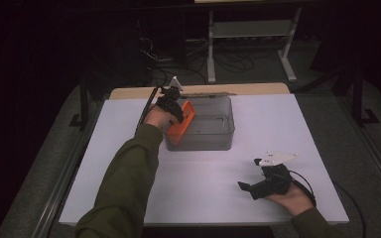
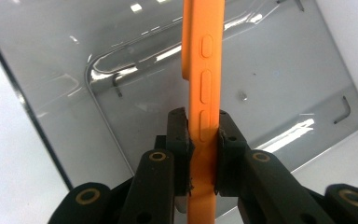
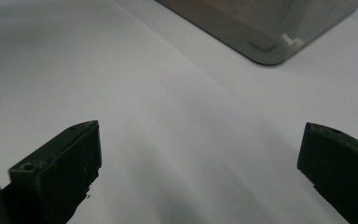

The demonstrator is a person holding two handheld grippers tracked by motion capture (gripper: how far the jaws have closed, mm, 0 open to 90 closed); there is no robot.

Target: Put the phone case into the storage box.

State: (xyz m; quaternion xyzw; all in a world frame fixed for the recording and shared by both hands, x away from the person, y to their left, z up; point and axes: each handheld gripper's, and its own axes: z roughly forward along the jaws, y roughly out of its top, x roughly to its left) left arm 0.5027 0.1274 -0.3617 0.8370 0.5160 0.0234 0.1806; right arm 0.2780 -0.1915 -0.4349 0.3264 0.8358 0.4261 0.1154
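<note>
An orange phone case point(image 1: 181, 124) point(image 2: 204, 84) hangs edge-on over the left end of a clear grey plastic bin point(image 1: 213, 136) point(image 2: 284, 84). My left gripper point(image 1: 174, 110) point(image 2: 202, 133) is shut on the case, its pads clamping the side with the button bumps. The bin looks empty beneath it. My right gripper point(image 1: 248, 187) point(image 3: 200, 154) rests low at the table's front right, open wide, with bare white table between its jaws. A corner of the bin point(image 3: 265, 32) shows ahead of it.
The white tabletop point(image 1: 129, 148) spreads around the bin. A wooden strip point(image 1: 258, 89) runs along the far edge. Cables trail from both grippers; the right one loops by the front right corner point(image 1: 307, 188). Dark floor and a desk frame point(image 1: 248, 29) lie beyond.
</note>
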